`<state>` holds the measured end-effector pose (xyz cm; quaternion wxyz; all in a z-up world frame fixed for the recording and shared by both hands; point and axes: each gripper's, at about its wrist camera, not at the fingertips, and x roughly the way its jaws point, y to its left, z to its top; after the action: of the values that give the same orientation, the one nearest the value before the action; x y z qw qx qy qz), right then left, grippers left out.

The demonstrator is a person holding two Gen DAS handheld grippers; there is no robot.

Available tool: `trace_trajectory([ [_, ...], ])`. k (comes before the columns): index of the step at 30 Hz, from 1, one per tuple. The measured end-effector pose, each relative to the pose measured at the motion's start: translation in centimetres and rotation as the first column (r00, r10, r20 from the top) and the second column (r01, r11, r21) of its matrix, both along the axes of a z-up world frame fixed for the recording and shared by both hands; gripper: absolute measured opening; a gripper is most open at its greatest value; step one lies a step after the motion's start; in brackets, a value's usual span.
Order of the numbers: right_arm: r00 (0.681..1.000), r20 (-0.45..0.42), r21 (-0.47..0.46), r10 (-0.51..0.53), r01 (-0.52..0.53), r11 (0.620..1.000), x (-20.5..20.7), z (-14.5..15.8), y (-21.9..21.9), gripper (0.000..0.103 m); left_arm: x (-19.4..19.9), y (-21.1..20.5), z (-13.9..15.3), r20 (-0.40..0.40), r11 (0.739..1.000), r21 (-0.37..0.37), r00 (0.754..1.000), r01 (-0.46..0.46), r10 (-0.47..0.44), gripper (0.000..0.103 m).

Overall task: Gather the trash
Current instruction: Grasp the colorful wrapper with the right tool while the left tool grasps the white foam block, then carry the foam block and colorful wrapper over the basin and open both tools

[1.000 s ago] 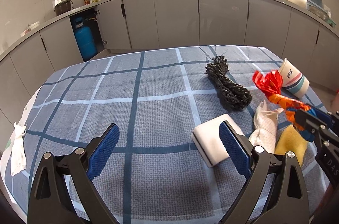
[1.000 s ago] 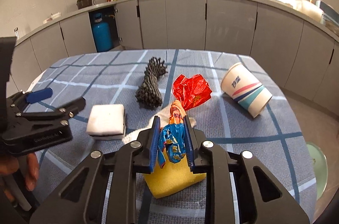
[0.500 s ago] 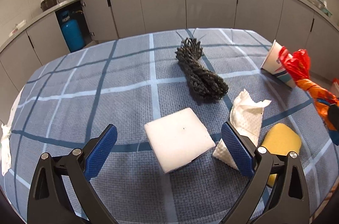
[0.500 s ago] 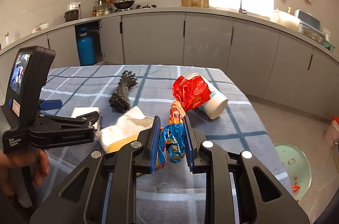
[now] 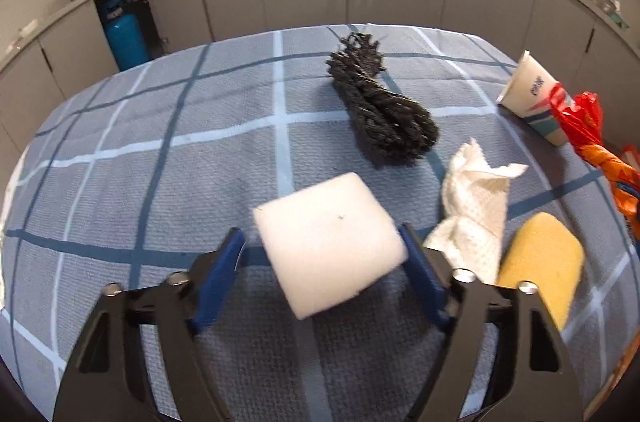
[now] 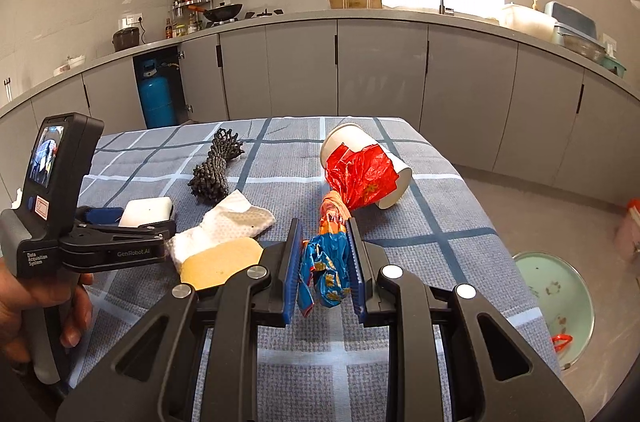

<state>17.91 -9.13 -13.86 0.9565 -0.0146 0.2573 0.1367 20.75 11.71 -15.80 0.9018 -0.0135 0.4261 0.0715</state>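
On the checked-cloth surface (image 5: 160,150), items as found:

1. White foam block (image 5: 332,242): lies flat between the fingers of the left claw (image 5: 320,258). Jaws closing; the block sits in the gap, one blue pad at its right corner, the other just off its left edge, not yet pressing as far as can be seen. The block sits skewed to the claw, a corner pointing back toward the camera, so the pads look likely to meet corners rather than flat sides. Left hand nearer by far.

2. Twisted snack wrapper (image 6: 324,262), blue at the near end, orange then red beyond: clamped between the pads of the right claw (image 6: 325,268), jaws narrow and pressing on it. Long axis runs straight away from the claw, its red end raised in front of the paper cup (image 6: 394,182).

3. Paper cup: lying on its side near the far right edge of the surface, mouth turned away from the right claw.

4. Crumpled paper towel (image 5: 476,206): just right of the foam block, touching the yellow sponge (image 5: 540,262).

5. Bundle of dark cord (image 5: 380,114): beyond the block, well apart from both claws.

6. Pale green bin (image 6: 556,298): on the floor right of the surface, open, scraps inside. Judged the destination for the held wrapper.
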Motion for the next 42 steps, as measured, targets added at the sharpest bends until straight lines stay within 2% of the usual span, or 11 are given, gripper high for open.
trace_trajectory([
  [6,1.000,0.015,0.008,-0.009,0.009,1.000,-0.6,0.5,-0.8,0.023,-1.5,-0.1,1.5,0.037,0.999,0.040,0.999,0.007,-0.009,0.062],
  [13,0.999,0.036,0.015,-0.025,0.024,1.000,-1.2,1.0,-1.3,0.023,-2.9,0.2,5.2,0.137,0.996,0.091,0.991,-0.013,0.001,0.062],
  [17,0.998,0.046,0.023,-0.045,0.044,0.999,-1.4,1.4,-2.2,0.023,-3.2,-1.4,6.9,0.181,0.994,0.106,0.982,0.028,-0.047,0.062],
  [23,0.995,0.053,0.033,-0.079,0.077,0.996,-1.6,1.6,-3.9,0.023,-2.6,-4.9,7.7,0.199,0.986,0.120,0.970,0.119,-0.141,0.062],
  [31,0.988,0.057,0.048,-0.143,0.140,0.989,-1.7,1.6,-6.9,0.023,-1.8,-9.9,8.8,0.230,0.963,0.139,0.939,0.230,-0.257,0.062],
  [42,0.962,0.066,0.068,-0.263,0.259,0.964,-2.0,1.7,-12.6,0.023,-0.3,-17.8,9.9,0.260,0.914,0.155,0.877,0.376,-0.404,0.062],
])
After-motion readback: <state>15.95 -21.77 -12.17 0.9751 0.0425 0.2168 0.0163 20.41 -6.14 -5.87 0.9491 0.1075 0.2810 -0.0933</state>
